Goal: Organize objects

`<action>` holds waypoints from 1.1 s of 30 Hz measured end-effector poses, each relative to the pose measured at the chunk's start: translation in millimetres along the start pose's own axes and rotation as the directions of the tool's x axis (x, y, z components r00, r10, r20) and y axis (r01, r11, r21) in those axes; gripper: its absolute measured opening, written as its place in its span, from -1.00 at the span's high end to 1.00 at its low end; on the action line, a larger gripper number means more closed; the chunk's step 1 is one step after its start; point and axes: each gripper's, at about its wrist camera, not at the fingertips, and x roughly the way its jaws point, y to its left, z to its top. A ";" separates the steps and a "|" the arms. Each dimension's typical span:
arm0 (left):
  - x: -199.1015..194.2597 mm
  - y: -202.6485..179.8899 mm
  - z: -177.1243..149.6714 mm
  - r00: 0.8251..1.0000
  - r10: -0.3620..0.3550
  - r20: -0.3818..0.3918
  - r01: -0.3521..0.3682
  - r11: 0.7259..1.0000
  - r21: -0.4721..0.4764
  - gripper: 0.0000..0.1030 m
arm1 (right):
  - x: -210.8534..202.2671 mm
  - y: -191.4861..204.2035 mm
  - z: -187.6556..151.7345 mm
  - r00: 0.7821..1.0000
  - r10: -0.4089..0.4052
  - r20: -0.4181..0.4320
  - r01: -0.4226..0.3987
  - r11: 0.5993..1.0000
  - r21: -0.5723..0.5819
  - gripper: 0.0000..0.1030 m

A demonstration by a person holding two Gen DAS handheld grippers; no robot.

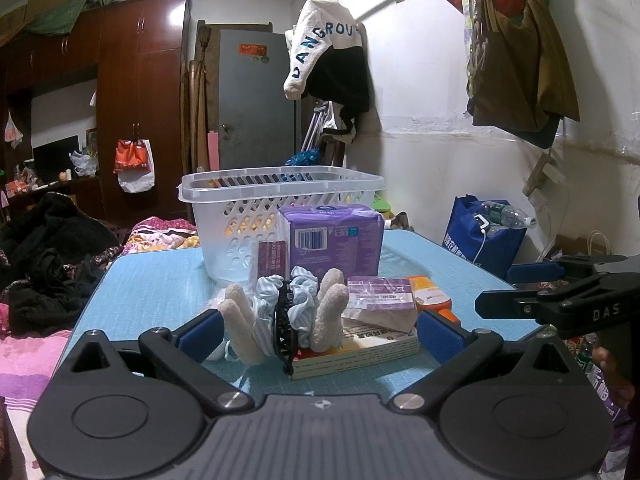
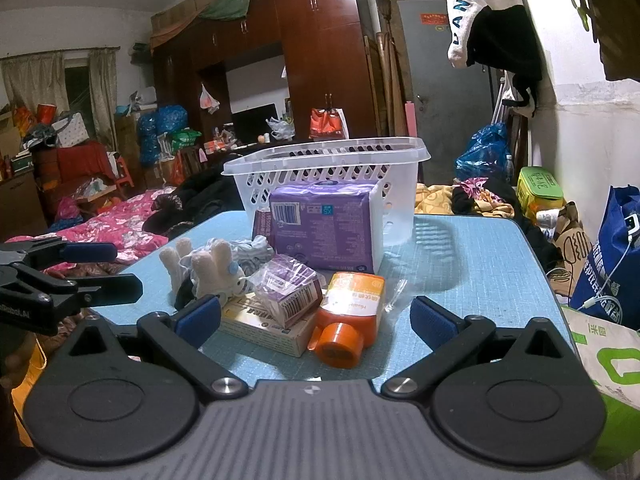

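From where I steer, the white perforated plastic basket (image 2: 332,184) is my landmark, standing at the far middle of the blue grid-patterned table (image 2: 472,264). Touching its near wall stands the purple wrapped pack (image 2: 324,228). Nearer me than that, left of the basket's centre, lie the cream fuzzy gloves (image 1: 328,312) with the striped fabric scrunchie (image 1: 300,300) and black plastic claw clip (image 1: 285,320). Right of those, the small purple carton in clear wrap (image 2: 290,292) rests on the flat beige box (image 2: 264,328), the orange flip-cap bottle (image 2: 348,316) just beside.

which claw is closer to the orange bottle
Right. The orange bottle lies just ahead between the right claw fingers; the left claw faces the hair clip, bottle off to its right.
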 end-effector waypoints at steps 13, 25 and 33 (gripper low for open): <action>-0.3 0.5 0.0 1.000 -0.004 -0.002 0.004 1.000 -0.005 -1.00 | 0.4 0.0 0.2 1.000 -0.001 -0.002 0.001 1.000 -0.003 -1.00; -0.3 0.8 -0.1 1.000 -0.005 -0.003 0.005 1.000 -0.008 -1.00 | 0.3 0.0 0.2 1.000 -0.001 -0.002 0.001 1.000 -0.004 -1.00; -0.6 0.8 -0.3 1.000 -0.006 -0.004 0.006 1.000 -0.006 -1.00 | 0.6 -1.1 0.0 1.000 -0.002 -0.004 0.002 1.000 -0.003 -1.00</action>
